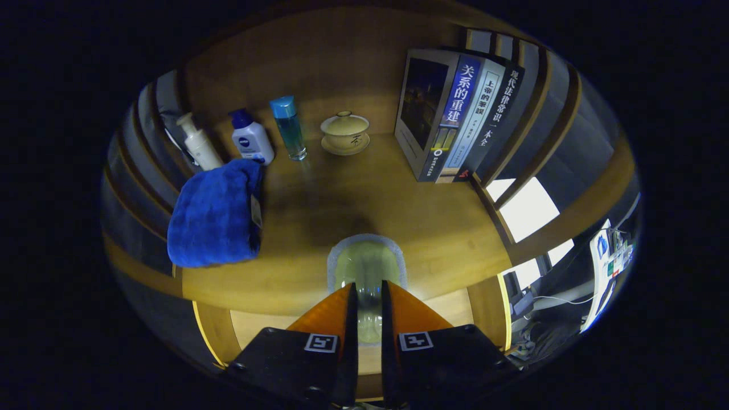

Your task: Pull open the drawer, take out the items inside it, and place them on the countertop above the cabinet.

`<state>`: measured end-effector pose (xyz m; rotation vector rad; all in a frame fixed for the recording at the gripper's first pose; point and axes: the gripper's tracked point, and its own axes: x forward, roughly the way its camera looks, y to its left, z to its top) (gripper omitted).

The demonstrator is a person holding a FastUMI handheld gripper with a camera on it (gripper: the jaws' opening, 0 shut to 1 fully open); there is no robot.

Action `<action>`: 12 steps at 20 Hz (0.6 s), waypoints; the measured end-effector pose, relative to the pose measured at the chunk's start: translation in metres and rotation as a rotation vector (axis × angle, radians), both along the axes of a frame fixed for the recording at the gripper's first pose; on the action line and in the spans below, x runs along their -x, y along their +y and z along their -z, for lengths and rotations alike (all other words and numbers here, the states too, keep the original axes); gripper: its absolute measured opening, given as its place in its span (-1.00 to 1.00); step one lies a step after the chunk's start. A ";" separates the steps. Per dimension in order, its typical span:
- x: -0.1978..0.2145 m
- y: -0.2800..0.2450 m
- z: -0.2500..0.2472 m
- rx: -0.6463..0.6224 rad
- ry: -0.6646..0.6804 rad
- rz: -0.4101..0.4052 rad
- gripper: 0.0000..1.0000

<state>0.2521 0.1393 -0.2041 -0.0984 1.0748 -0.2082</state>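
The tongs [369,296] are clenched on a pale green sponge [366,267] with a light grey rim; both fingers press its near end, leaving a narrow gap through which the sponge shows. The sponge sits just over the front edge of the wooden desk [433,228], roughly midway along that edge, and a dark shadow lies on the wood just beyond it. Whether the sponge rests on the desk or hangs slightly above it cannot be told.

Below the front edge, on both sides of the fingers, the lighter wood of the open drawer [250,327] is visible.

A folded blue towel [215,213] lies at the left edge of the desk, near the front. Along the back edge stand, from left to right, a white pump bottle [198,143], a white bottle with a dark blue cap [251,138], a clear blue bottle with a blue cap [288,128], and a cream lidded cup on a saucer [345,132]. The towel's far end touches or overlaps the two white bottles. At the back right corner a row of books [455,114] stands upright, spines facing forward, well apart from the sponge.
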 end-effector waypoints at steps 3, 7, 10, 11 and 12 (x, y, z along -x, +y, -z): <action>-0.025 0.000 0.010 -0.001 0.000 0.011 -0.49; -0.045 0.005 0.022 -0.009 0.000 0.000 -0.49; -0.054 0.006 0.024 -0.023 -0.015 0.008 -0.48; -0.055 0.006 0.024 -0.029 -0.021 0.009 -0.49; -0.054 0.005 0.023 -0.028 -0.020 0.009 -0.38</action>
